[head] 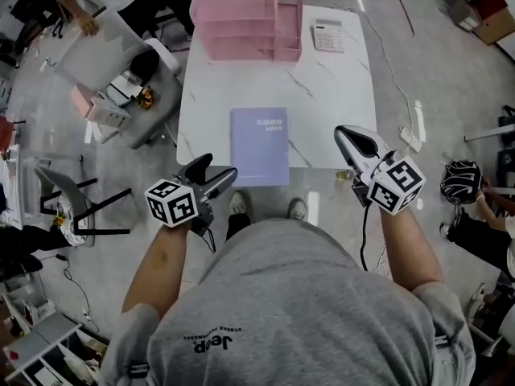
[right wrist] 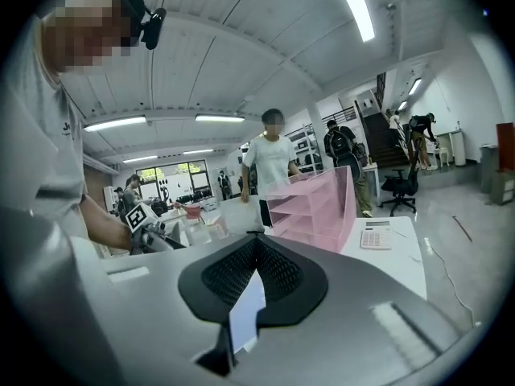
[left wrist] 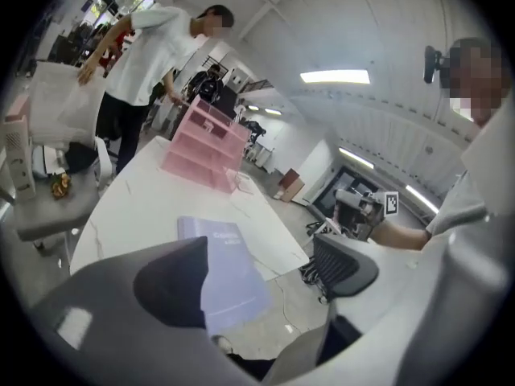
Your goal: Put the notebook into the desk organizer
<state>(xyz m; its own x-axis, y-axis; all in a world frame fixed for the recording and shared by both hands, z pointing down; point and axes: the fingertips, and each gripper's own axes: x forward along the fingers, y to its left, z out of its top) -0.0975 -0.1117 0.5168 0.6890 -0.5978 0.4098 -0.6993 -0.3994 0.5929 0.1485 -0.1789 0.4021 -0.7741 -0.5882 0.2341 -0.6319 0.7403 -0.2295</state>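
The left claw (head: 216,171) has its jaws apart with nothing between them, and it sits just off the notebook's (head: 259,145) near left corner. The right claw (head: 348,137) has its jaws pressed together on nothing, and it hangs to the right of the notebook, well apart from it.

The lilac notebook lies flat and closed on the white surface (head: 338,87), and its near edge appears to hang over the rim. That overhang looks like the best place to grip. I would slide the open left jaws over the near edge, one above and one below, and close them firmly near the spine so the cover does not flop. The right claw could steady the far side.

The pink desk organizer (head: 245,14) stands beyond the notebook at the far end. The calculator (head: 327,35) lies beyond the notebook and to its right.

Count: one notebook, one organizer with stacked tiers, one calculator and two claws.
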